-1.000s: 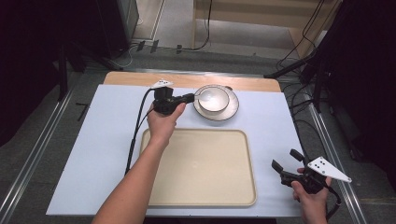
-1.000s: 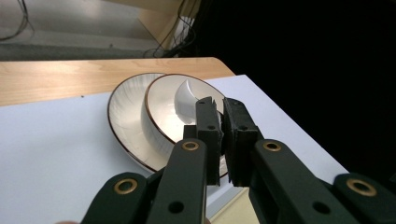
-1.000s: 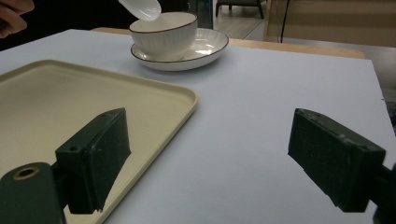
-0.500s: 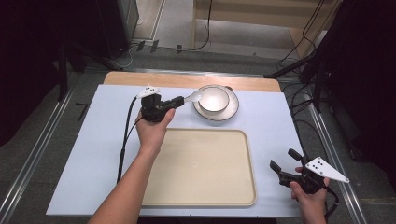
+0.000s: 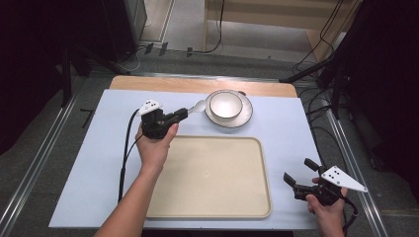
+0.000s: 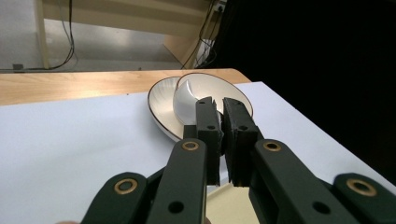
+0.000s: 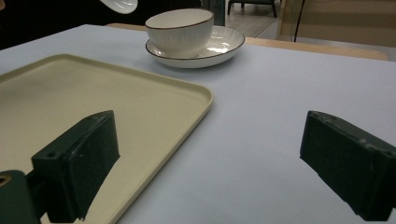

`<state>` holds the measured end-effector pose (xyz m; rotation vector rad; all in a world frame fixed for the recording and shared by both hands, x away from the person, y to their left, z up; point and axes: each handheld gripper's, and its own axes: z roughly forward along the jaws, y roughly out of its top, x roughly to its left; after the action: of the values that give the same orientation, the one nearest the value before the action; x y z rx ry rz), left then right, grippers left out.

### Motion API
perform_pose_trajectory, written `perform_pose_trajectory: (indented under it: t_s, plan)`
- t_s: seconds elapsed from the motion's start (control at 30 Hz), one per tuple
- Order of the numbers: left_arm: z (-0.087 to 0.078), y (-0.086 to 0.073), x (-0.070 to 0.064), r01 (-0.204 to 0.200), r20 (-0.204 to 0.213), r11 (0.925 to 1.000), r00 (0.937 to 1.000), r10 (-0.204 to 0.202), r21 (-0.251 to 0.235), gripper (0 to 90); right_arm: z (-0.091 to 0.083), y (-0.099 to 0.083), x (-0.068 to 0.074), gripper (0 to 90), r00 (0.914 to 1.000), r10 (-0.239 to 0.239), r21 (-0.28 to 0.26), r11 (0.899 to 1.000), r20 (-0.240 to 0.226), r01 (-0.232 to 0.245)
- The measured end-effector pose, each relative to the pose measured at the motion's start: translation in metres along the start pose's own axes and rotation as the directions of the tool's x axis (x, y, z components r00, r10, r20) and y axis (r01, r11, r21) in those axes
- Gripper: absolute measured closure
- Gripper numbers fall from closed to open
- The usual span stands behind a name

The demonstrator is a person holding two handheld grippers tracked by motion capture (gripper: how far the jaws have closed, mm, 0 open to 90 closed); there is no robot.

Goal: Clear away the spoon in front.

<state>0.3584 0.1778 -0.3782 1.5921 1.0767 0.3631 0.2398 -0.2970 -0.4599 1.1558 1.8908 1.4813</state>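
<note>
Left hand-held gripper (image 5: 183,114) clenched on white spoon (image 5: 197,105), lifted beside bowl (image 5: 226,104) on saucer (image 5: 245,114) near table's far edge; right hand-held gripper (image 5: 298,173) released, near right corner, beside tray (image 5: 212,168)

Spoon (image 6: 186,95) handle buried between left gripper (image 6: 217,122) jaws; only the bowl end showing. Same spoon (image 7: 119,4) cropped by the top edge in the right gripper view. Bowl (image 6: 219,91) partly masked behind those jaws. Tray (image 6: 224,203) barely glimpsed.
</note>
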Motion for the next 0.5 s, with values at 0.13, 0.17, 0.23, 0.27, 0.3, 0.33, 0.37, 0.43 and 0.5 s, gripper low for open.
perform_pose_trajectory:
  t_s: [0.13,0.17,0.23,0.27,0.3,0.33,0.37,0.43,0.5]
  plan:
    - [-0.008,-0.003,-0.001,-0.005,-0.009,0.9999,0.9999,0.004,-0.010,86.3,0.000,0.000,0.001,0.0,0.9999,0.000,0.003,1.000,-0.016,0.000]
    - [-0.010,-0.004,-0.002,-0.004,-0.013,0.9999,0.9999,0.004,-0.011,86.2,0.000,0.000,0.001,0.0,0.9999,0.002,0.003,1.000,-0.017,-0.002]
    - [-0.014,-0.005,-0.002,-0.002,-0.012,0.9998,0.9999,0.002,-0.018,86.2,0.000,0.001,0.001,0.0,0.9998,0.007,-0.001,1.000,-0.018,-0.007]
    - [-0.016,-0.006,-0.003,-0.006,-0.015,0.9999,0.9999,0.006,-0.016,86.3,-0.001,0.001,0.000,0.0,0.9999,0.004,-0.006,1.000,-0.014,-0.004]
    - [-0.017,-0.007,-0.003,-0.008,-0.017,0.9998,0.9998,0.008,-0.019,86.3,-0.001,0.001,0.000,0.0,0.9999,0.004,-0.008,1.000,-0.016,-0.005]
    - [-0.019,-0.008,-0.004,-0.012,-0.022,0.9998,0.9997,0.011,-0.019,86.3,-0.001,0.001,0.000,0.0,0.9999,0.004,-0.008,1.000,-0.016,-0.005]
    - [-0.021,-0.010,-0.005,-0.009,-0.023,0.9997,0.9997,0.009,-0.020,86.2,-0.002,0.001,0.000,0.0,0.9998,0.005,-0.008,1.000,-0.018,-0.005]
    - [-0.023,-0.012,-0.005,-0.009,-0.028,0.9996,0.9996,0.008,-0.025,86.3,-0.002,0.001,0.000,0.0,0.9999,0.005,-0.007,1.000,-0.012,-0.005]
    - [-0.026,-0.015,-0.005,-0.001,-0.029,0.9994,0.9996,0.000,-0.033,86.3,-0.002,0.001,0.000,0.0,0.9999,0.003,-0.005,1.000,-0.014,-0.003]
